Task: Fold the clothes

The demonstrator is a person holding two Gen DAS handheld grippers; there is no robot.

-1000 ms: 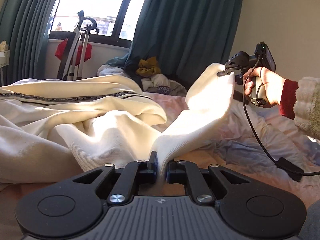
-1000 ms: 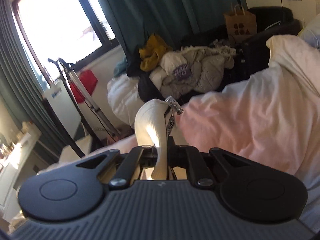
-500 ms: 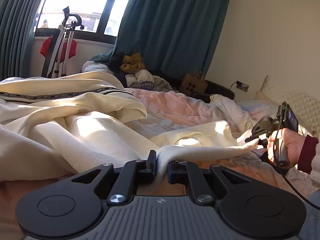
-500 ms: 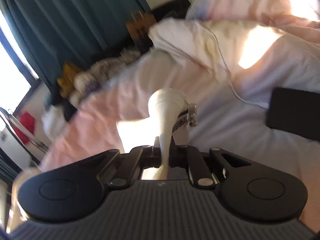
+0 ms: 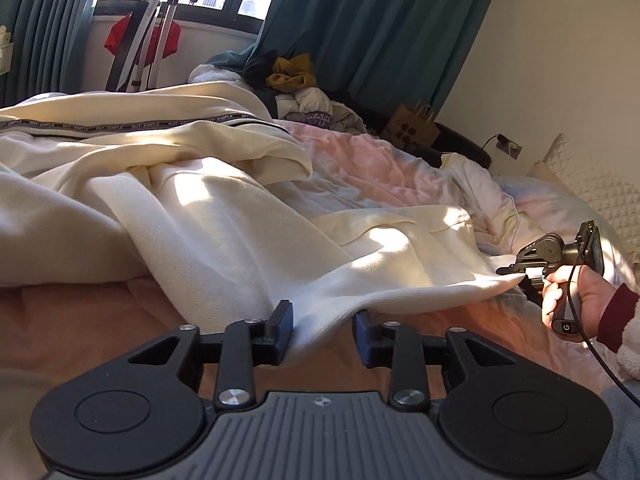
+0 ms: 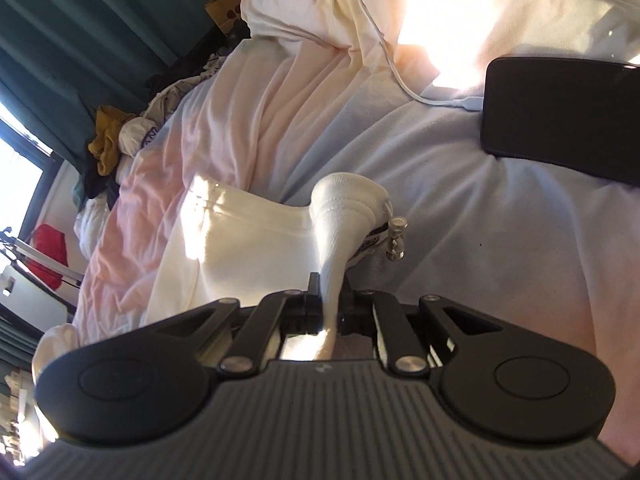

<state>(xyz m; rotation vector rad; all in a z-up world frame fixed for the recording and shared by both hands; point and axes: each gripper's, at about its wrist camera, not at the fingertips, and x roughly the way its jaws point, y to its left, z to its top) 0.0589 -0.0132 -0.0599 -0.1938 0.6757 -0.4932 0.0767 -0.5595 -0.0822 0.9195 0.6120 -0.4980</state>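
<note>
Garment: our cream sweatshirt (image 5: pixel 224 208), rumpled on the bed (image 5: pixel 380 160)
Writing: "NOT·SIMPLE" tape
Left gripper (image 5: pixel 323 322): just parted, hem between
Right gripper (image 6: pixel 329 300): clamped on cuff

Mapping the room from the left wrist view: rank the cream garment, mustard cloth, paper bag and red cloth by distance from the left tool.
1. Cream garment, between the tool's fingers.
2. Mustard cloth, centre back; paper bag, right: too close to call.
3. Red cloth, by the window.

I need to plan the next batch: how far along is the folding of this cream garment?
Barely begun. Done: one end of the garment is laid on the bed. In hand: the right gripper clamps it; the left gripper has just been opening. Left: the bunched remainder shows no neat folds.
</note>
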